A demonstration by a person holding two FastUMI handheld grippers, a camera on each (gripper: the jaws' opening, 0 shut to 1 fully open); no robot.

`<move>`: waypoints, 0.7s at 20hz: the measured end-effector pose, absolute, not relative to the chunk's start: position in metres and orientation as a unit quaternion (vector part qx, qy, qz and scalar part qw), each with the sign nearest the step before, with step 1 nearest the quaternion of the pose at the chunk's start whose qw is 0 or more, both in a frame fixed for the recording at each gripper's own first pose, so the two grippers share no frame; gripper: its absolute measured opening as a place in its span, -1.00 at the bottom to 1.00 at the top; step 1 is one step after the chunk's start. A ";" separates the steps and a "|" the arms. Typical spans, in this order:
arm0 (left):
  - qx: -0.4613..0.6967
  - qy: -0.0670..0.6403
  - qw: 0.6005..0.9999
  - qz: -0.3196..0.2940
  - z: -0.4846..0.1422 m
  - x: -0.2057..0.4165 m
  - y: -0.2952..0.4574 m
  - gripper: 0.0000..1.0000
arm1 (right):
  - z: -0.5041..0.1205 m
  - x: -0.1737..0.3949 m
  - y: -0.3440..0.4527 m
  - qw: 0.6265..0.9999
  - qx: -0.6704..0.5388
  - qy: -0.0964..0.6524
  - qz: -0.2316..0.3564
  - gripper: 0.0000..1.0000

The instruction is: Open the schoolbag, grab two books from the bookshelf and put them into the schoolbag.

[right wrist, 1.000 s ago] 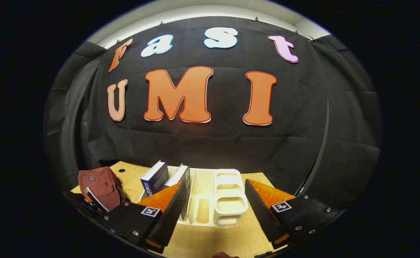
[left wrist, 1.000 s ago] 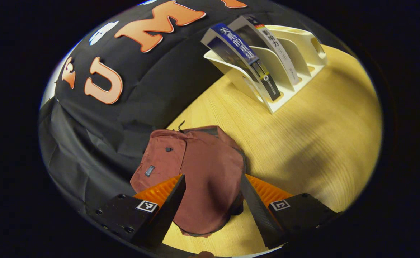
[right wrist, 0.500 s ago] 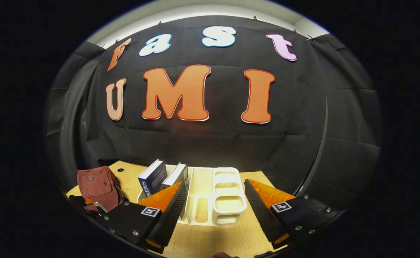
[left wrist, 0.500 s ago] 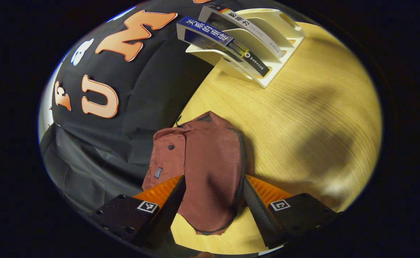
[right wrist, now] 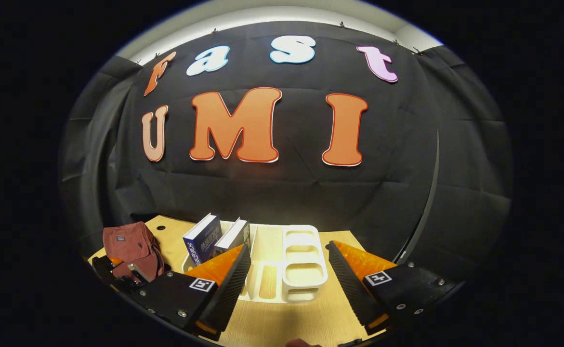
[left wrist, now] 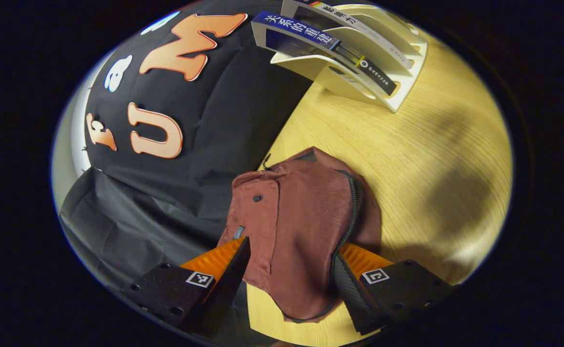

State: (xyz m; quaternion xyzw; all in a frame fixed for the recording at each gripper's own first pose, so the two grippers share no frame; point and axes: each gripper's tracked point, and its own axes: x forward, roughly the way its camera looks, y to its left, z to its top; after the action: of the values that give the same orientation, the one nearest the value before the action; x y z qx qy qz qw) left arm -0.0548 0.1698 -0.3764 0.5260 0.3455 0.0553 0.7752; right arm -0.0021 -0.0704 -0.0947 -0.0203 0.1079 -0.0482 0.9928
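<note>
The maroon schoolbag (left wrist: 301, 217) lies on the wooden table against the black cloth, its zipper (left wrist: 351, 212) running shut down its right edge. My left gripper (left wrist: 291, 250) is open and straddles the bag's near end, the right finger beside the zipper. A white bookshelf (left wrist: 402, 91) stands farther off with a blue-spined book (left wrist: 310, 38) and a white-spined book (left wrist: 359, 21) leaning in its slots. In the right gripper view my right gripper (right wrist: 289, 282) hangs open in front of the bookshelf (right wrist: 303, 270), holding nothing. The two books (right wrist: 202, 238) stand left of centre, the schoolbag (right wrist: 130, 243) at far left.
The wooden table (left wrist: 431, 159) stretches to the right of the bag. The shelf's right side has a block of small open compartments (right wrist: 303, 258). Black cloth wall closes off the back. The left gripper (right wrist: 118, 274) shows dark just in front of the bag.
The left gripper has swung and closed in on the bag, so its right finger now sits by the zipper. The right gripper has barely moved.
</note>
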 end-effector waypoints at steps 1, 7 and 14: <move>0.528 0.347 0.773 0.057 -0.379 -0.049 0.174 0.89 | -0.095 -0.003 -0.072 0.993 -0.025 0.109 -0.048 0.93; 0.446 0.400 0.800 0.040 -0.372 -0.032 0.183 -0.03 | -0.091 -0.006 -0.077 0.993 -0.034 0.103 -0.045 0.93; 0.394 0.432 0.811 0.007 -0.325 -0.017 0.189 -0.77 | -0.088 0.003 -0.075 0.994 -0.024 0.104 -0.019 0.93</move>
State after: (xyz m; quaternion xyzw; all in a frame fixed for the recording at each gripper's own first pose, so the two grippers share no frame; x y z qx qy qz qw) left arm -0.0169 0.1893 -0.3246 0.3941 0.4316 0.0066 0.8114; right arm 0.0031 -0.0746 -0.0883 -0.0240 0.1045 -0.0189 0.9941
